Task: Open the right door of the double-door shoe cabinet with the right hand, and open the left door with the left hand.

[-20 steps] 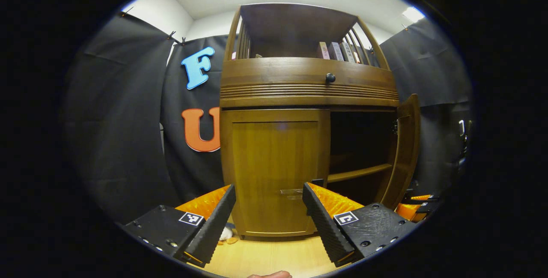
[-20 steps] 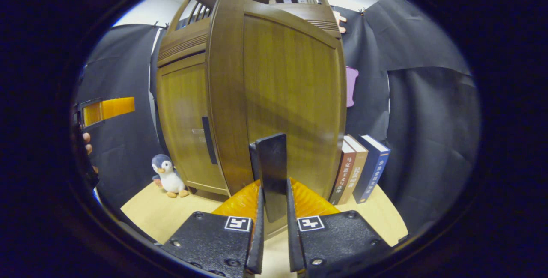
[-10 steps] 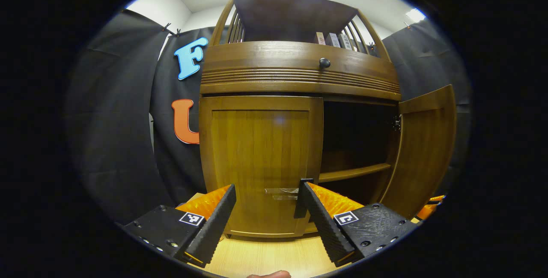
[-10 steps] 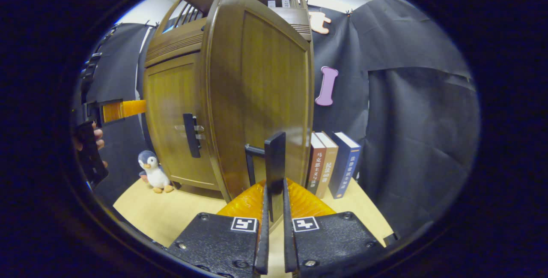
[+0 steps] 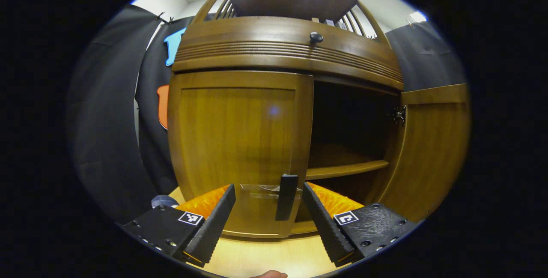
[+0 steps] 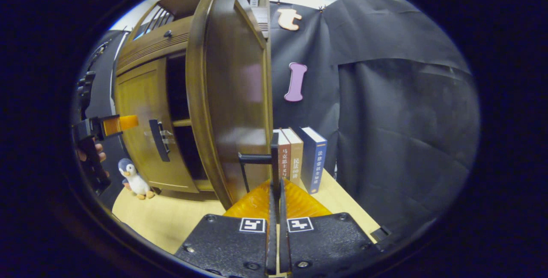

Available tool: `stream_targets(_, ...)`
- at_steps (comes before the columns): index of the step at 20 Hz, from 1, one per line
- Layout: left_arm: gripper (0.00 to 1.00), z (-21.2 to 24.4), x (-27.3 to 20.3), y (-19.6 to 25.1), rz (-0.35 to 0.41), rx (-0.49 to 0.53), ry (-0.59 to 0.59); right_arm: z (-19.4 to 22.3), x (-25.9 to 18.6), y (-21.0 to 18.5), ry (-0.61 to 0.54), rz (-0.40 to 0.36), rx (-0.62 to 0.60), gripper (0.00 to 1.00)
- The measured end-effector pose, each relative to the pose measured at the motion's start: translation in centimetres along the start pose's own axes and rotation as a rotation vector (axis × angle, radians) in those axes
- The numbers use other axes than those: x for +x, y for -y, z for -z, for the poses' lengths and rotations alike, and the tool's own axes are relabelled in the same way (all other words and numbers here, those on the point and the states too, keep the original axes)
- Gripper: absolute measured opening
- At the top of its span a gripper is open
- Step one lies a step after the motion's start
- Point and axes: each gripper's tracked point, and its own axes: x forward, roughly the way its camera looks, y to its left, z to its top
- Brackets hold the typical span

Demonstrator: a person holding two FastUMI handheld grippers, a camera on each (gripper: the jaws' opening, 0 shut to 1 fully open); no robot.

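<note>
The right door of the shoe cabinet stands swung well out, and the right gripper has its two fingers pinched tight on that door's dark handle, which rises straight up from between them. Beyond the fingers and a little to their right, three books stand upright on the wooden floor against the black cloth wall. Far off to the left of these fingers a hand holds the other gripper up near the shut door, with a small toy penguin below it on the floor.

In the left gripper view, the left gripper has its fingers spread wide, one on each side of the left door's dark handle, not touching it. The left door is shut, directly ahead of the fingers. Ahead and to the right of them the open half shows a dark inside with a shelf, and the opened door hangs at the far right. Above, a drawer front carries a round knob.
</note>
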Motion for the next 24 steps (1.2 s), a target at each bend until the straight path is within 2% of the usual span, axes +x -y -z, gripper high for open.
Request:
stream_targets(7, 0.95, 1.2, 3.2, 0.8, 0.020, -0.018, -0.014, -0.1, -0.9, 1.5, -0.007, 0.032, -0.015, 0.04)
stream_targets(15, 0.95, 3.1, 7.2, 2.0, 0.036, 0.001, -0.032, -1.6, -4.1, 6.9, 0.044, 0.185, 0.014, 0.04)
stream_targets(17, 0.94, 3.8, 7.8, 1.9, 0.036, 0.008, -0.048, -2.0, -4.9, 7.0, 0.063, 0.180, 0.035, 0.04)
stream_targets(18, 1.00, 4.3, 8.1, 1.9, 0.038, 0.016, -0.049, -2.2, -5.2, 7.0, 0.074, 0.177, 0.038, 0.04)
stream_targets(20, 0.82, 4.7, 8.6, 1.8, 0.039, 0.043, -0.047, -2.6, -5.5, 6.3, 0.094, 0.160, 0.034, 0.04)
stream_targets(21, 0.89, 5.1, 9.0, 1.7, 0.038, 0.057, -0.051, -2.7, -5.5, 5.7, 0.098, 0.146, 0.030, 0.04)
stream_targets(23, 0.68, 5.9, 9.3, 1.8, 0.040, 0.073, -0.070, -3.1, -5.6, 4.6, 0.109, 0.125, 0.017, 0.04)
stream_targets(24, 0.68, 6.3, 9.4, 1.8, 0.038, 0.084, -0.076, -3.1, -5.7, 3.7, 0.108, 0.112, 0.009, 0.04)
